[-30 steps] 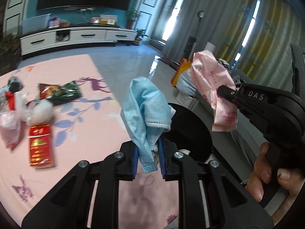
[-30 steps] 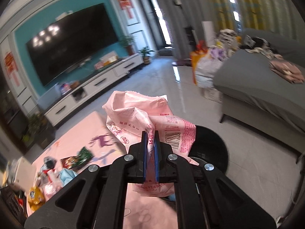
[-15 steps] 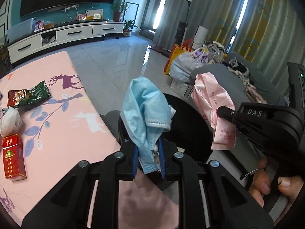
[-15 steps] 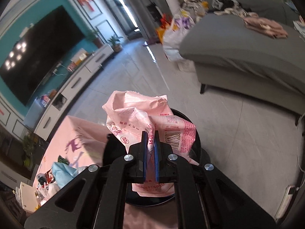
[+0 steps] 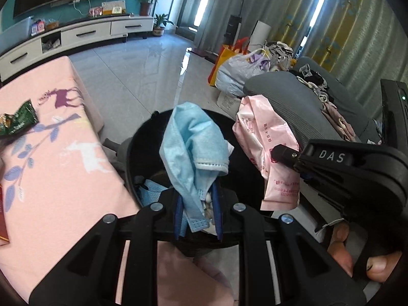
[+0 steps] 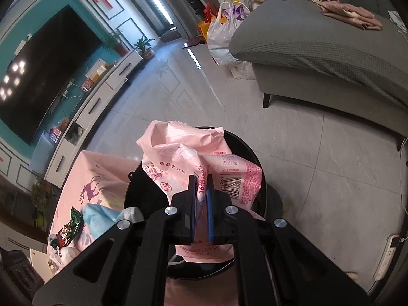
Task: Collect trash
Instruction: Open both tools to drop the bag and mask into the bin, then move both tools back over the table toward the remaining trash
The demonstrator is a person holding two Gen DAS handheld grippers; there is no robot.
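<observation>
- Over the black bin [image 5: 142, 153], in the left wrist view, our left gripper [image 5: 197, 204] was clamped on a blue mask [image 5: 190, 148]; we should let go squarely above the opening.
- In the right wrist view, our right gripper [image 6: 201, 209] pinched a pink wrapper [image 6: 183, 158] above the bin's rim, so drop it inside the edge.

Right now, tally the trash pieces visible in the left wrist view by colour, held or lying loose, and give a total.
Light blue fabric face masks: 2, one held, one in the black round bin
Pink printed plastic wrapper: 1
Green foil snack packet: 1, on the pink patterned cloth
Red box at the frame edge: 1
Total: 5
</observation>
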